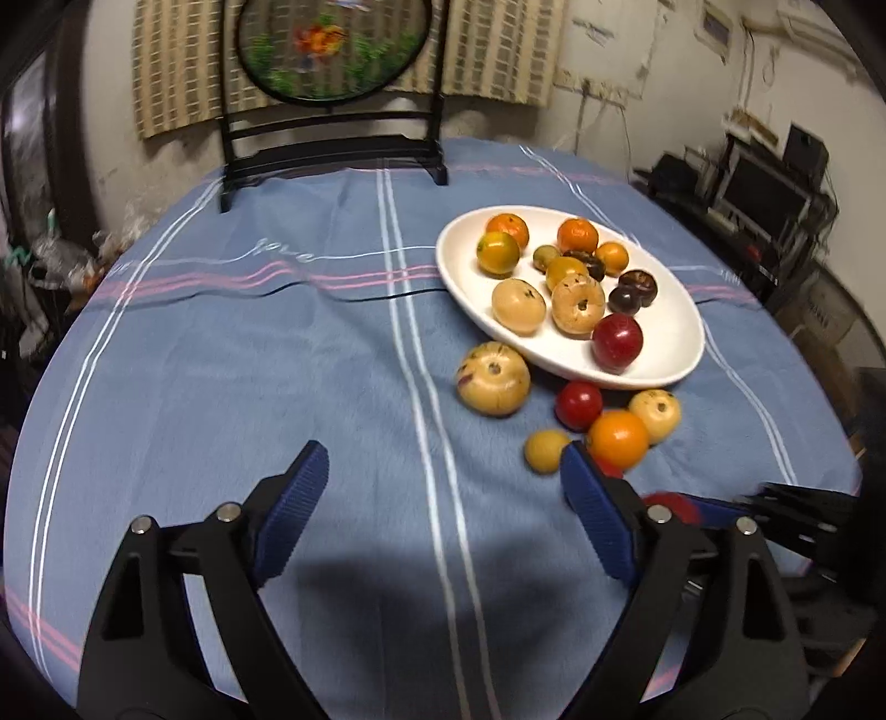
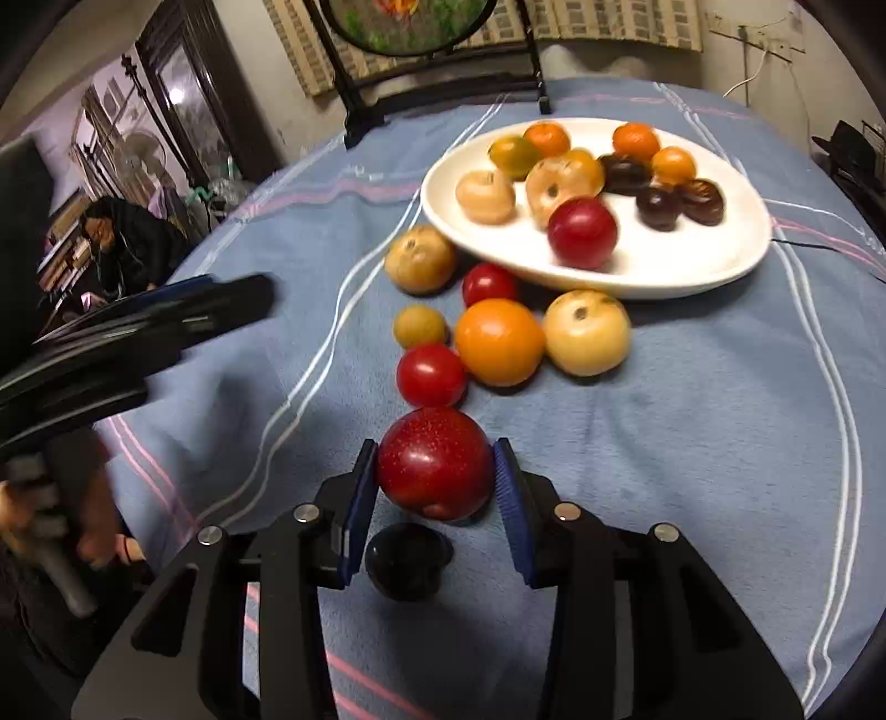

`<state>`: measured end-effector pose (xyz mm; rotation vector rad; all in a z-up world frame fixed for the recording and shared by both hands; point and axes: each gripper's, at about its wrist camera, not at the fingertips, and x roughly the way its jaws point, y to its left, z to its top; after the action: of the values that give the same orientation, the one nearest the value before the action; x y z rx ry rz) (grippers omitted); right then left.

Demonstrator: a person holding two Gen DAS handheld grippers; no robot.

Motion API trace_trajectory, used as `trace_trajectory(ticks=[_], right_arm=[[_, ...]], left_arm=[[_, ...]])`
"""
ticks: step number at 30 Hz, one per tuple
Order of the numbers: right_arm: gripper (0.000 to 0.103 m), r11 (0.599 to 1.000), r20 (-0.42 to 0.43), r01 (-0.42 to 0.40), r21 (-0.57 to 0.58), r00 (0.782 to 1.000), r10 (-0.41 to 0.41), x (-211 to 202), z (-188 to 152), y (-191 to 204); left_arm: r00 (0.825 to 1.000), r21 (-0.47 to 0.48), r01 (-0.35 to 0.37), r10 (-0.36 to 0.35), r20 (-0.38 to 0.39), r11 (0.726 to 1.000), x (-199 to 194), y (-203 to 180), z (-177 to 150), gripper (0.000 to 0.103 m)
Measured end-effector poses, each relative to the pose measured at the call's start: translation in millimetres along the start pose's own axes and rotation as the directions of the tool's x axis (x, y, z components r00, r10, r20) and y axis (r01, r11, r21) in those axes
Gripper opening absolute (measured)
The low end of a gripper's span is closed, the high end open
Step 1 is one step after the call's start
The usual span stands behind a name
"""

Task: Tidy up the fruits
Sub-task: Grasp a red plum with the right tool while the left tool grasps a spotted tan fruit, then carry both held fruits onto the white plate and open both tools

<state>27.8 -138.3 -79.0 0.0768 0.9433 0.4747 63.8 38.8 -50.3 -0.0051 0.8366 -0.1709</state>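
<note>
A white oval plate (image 1: 673,327) (image 2: 736,243) holds several fruits: oranges, tan apples, dark plums and a red apple (image 1: 617,342) (image 2: 582,232). Loose fruits lie on the blue cloth in front of it: a tan apple (image 1: 493,378) (image 2: 420,259), an orange (image 1: 618,438) (image 2: 499,342), red tomatoes (image 2: 431,374), a small yellow fruit (image 1: 545,450) (image 2: 420,327). My right gripper (image 2: 436,468) is shut on a speckled red apple (image 2: 436,462); a dark fruit (image 2: 406,560) lies under it. My left gripper (image 1: 443,471) is open and empty over the cloth, left of the loose fruits.
A black stand with a round painted panel (image 1: 332,50) stands at the table's far edge. The round table has a blue striped cloth (image 1: 221,360). Shelves with electronics (image 1: 764,188) stand to the right. A person (image 2: 127,238) sits beyond the left edge.
</note>
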Motion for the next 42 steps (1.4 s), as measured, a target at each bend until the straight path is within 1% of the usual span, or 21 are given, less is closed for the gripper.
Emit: trace_trajectory(ticks=[2,6,10,12,14,15,16,17,18,19,20,21,23,25,28,30,34,37,42], right_arm=[[0.042,1.000,0.035,0.008,0.011,0.999,-0.008,-17,-1,-6],[0.042,0.999,0.064,-0.008,0.054,0.998,0.005,-34,-5,-24],[0.042,0.995,0.071,-0.040,0.089,0.997,0.034,-38,-7,-36],[0.042,0.993,0.071,-0.056,0.100,0.996,0.049,-38,-8,-39],[0.042,0.992,0.070,-0.064,0.111,0.996,0.057,-38,-10,-42],[0.042,0.991,0.070,-0.065,0.117,0.996,0.057,-39,-10,-44],[0.042,0.991,0.071,-0.065,0.121,0.996,0.056,-40,-11,-44],[0.042,0.990,0.073,-0.065,0.126,0.996,0.057,-41,-11,-45],[0.042,0.989,0.076,-0.067,0.133,0.995,0.057,-42,-11,-47],[0.042,0.988,0.080,-0.066,0.137,0.995,0.055,-45,-12,-47],[0.042,0.988,0.083,-0.063,0.139,0.995,0.052,-47,-12,-47],[0.042,0.988,0.087,-0.061,0.140,0.995,0.049,-49,-12,-47],[0.042,0.989,0.094,-0.059,0.138,0.994,0.047,-51,-11,-45],[0.042,0.990,0.098,-0.052,0.132,0.994,0.039,-51,-9,-44],[0.042,0.991,0.093,-0.045,0.128,0.995,0.033,-48,-8,-42],[0.042,0.991,0.087,-0.044,0.125,0.996,0.033,-46,-7,-41],[0.042,0.993,0.083,-0.040,0.112,0.996,0.031,-45,-6,-35],[0.042,0.994,0.088,-0.037,0.101,0.996,0.028,-47,-6,-29],[0.042,0.996,0.097,-0.027,0.088,0.995,0.019,-49,-4,-26]], left_arm=[[1.000,0.029,-0.010,0.010,-0.020,1.000,18,-4,11,0.087],[0.996,0.070,0.046,-0.040,-0.082,0.996,48,-13,25,0.087],[0.995,0.103,0.033,-0.023,-0.102,0.994,70,-19,32,0.086],[0.992,0.111,0.039,-0.025,-0.122,0.993,80,-21,34,0.081],[0.989,0.119,0.047,-0.029,-0.142,0.992,89,-22,34,0.070],[0.989,0.121,0.053,-0.035,-0.145,0.991,93,-22,35,0.066],[0.988,0.118,0.061,-0.043,-0.149,0.991,98,-21,35,0.056],[0.985,0.108,0.086,-0.068,-0.160,0.990,102,-20,34,0.053],[0.986,0.107,0.088,-0.071,-0.153,0.990,104,-21,34,0.051],[0.987,0.120,0.089,-0.072,-0.142,0.989,104,-23,34,0.046],[0.988,0.131,0.082,-0.064,-0.140,0.988,104,-24,33,0.045],[0.989,0.133,0.081,-0.063,-0.137,0.988,102,-25,32,0.045],[0.987,0.117,0.106,-0.091,-0.131,0.987,92,-24,28,0.045],[0.990,0.104,0.107,-0.097,-0.102,0.989,74,-23,22,0.045],[0.989,0.044,0.142,-0.139,-0.058,0.989,41,-18,10,0.044],[0.990,-0.003,0.134,-0.134,-0.037,0.991,22,-14,-1,0.044],[0.982,-0.076,0.185,-0.187,-0.019,0.980,0,-9,-19,0.044],[0.979,-0.068,0.203,-0.204,-0.009,0.977,-11,-12,-26,0.044],[0.976,-0.063,0.220,-0.220,0.005,0.974,-19,-15,-27,0.044]])
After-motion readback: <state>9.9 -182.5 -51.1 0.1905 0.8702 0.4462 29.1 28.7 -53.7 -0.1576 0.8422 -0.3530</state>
